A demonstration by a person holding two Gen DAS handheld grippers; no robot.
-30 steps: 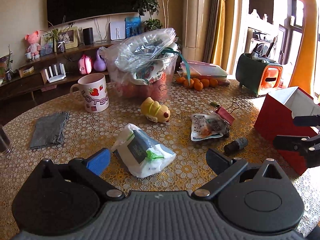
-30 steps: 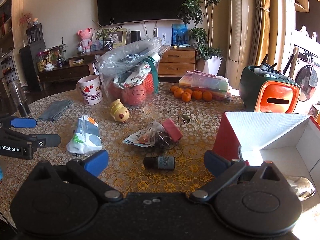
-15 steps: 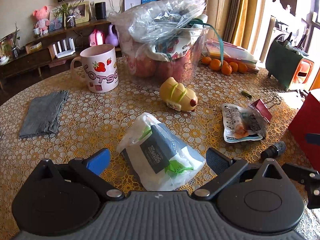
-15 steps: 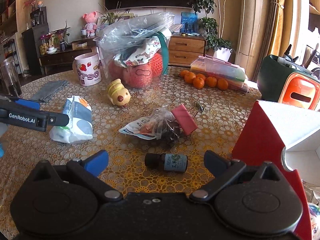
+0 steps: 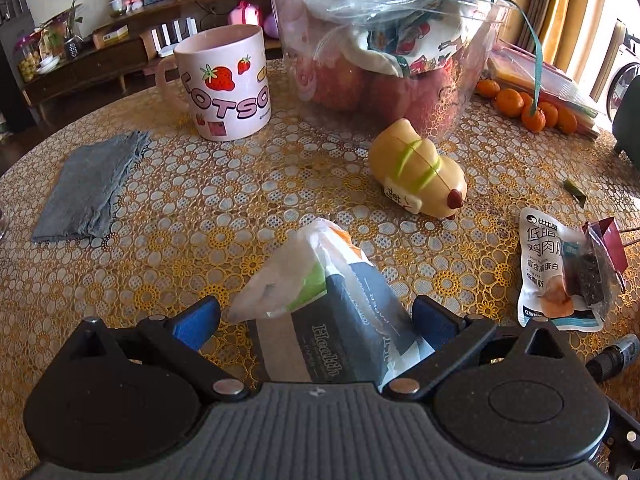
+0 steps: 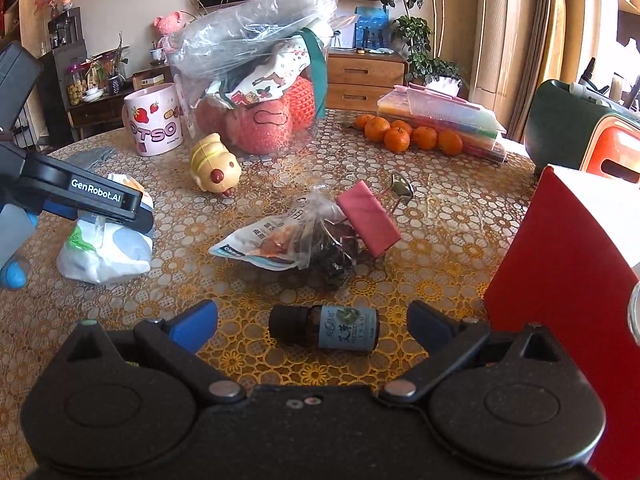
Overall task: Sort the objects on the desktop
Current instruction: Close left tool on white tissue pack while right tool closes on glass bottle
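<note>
The left tool [image 5: 316,320] is standing wide open around a tissue pack [image 5: 320,308] lying on the bench [image 5: 200,208]. The right tool [image 6: 312,320] is gaping wide around a small dark bottle [image 6: 325,327] lying beside a red box [image 6: 560,272].

Black left tool [image 5: 316,320], blue pads [image 5: 196,320], white GenRobot.AI lettering [image 6: 96,195]

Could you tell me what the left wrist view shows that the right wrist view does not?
Only the left wrist view shows the flat grey cloth and the open left gripper straddling the tissue pack. Only the right wrist view shows the red box, the wooden drawers and the open right gripper around the small dark bottle's whole length. Both show the strawberry mug, yellow toy and oranges.
</note>
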